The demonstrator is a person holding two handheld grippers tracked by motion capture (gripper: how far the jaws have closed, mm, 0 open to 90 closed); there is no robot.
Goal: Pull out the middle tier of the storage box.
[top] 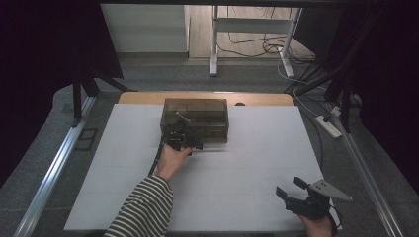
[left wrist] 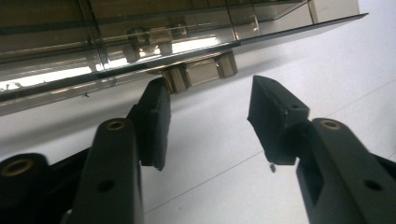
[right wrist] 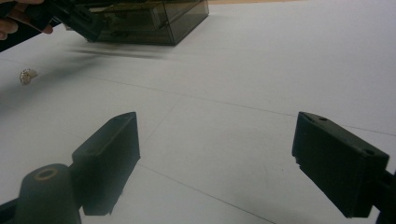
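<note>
1 smoked translucent plastic organizer box (top: 196, 118) stands on the white counter (top: 257, 163), just above the centre of the high view, with 1 small latch (left wrist: 198, 72) on its front edge showing in the upper middle of the left gripper view. 1 tiny pale object (right wrist: 27, 75) lies on the counter at the left edge of the right gripper view; what it is cannot be told.

There are 2 grippers. The left gripper (top: 180, 140) sits at the box's front, left of centre in the high view, held by a hand (top: 170, 160) on a striped sleeve (top: 143, 210) that rises from the bottom edge. Its jaws are about halfway apart, one to each side of the latch and just below it — nothing is gripped.

The right gripper (top: 299, 195) rests low at the lower right of the high view, well apart from the box, pointing up-left. Its jaws stand wide apart with bare counter between them — it holds nothing.
</note>
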